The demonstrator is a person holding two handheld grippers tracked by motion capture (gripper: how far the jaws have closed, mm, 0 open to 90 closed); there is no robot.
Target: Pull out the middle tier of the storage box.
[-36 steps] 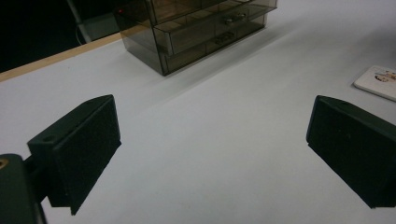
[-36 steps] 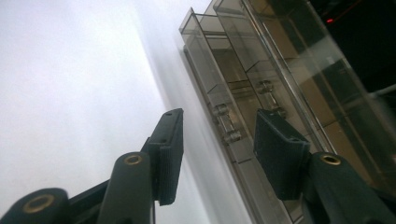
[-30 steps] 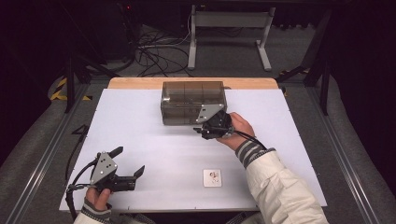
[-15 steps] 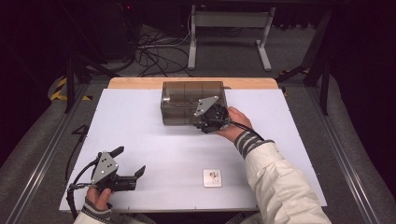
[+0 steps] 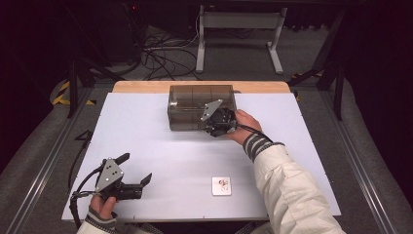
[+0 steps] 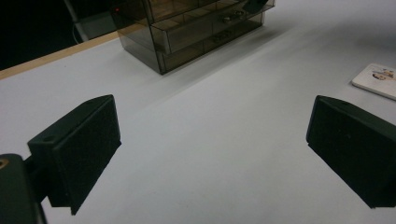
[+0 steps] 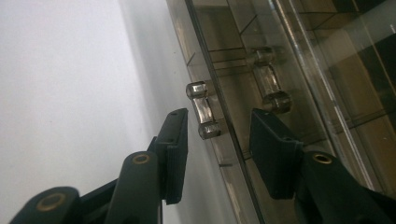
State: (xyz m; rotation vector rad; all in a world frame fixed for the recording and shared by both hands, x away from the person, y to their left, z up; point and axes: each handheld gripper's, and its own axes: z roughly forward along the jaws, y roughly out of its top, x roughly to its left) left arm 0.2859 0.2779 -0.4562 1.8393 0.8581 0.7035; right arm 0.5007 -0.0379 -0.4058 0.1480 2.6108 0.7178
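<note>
High view. A smoky clear drawer cabinet stands near the far edge of the white table, just before a wooden strip. The right gripper, which a second earlier hung slightly nearer the person, now lies against the cabinet's front face at its right end. The left gripper rests at the near left corner, unmoved, its jaws spread wide with nothing between them. A small white card lies well apart from both.

Left gripper view. Both black pads stand far apart over bare table; the cabinet is well ahead, the card off to one side.

Right gripper view. A clear drawer handle sits between the two pads, just ahead of their tips; a second handle lies beyond. The jaws have just been closing around the nearer handle, yet a gap remains on each side, so it is not gripped.

Interpretation. The approach appears finished; a little more advance and closure should secure the handle, after which the drawer could be pulled out.
</note>
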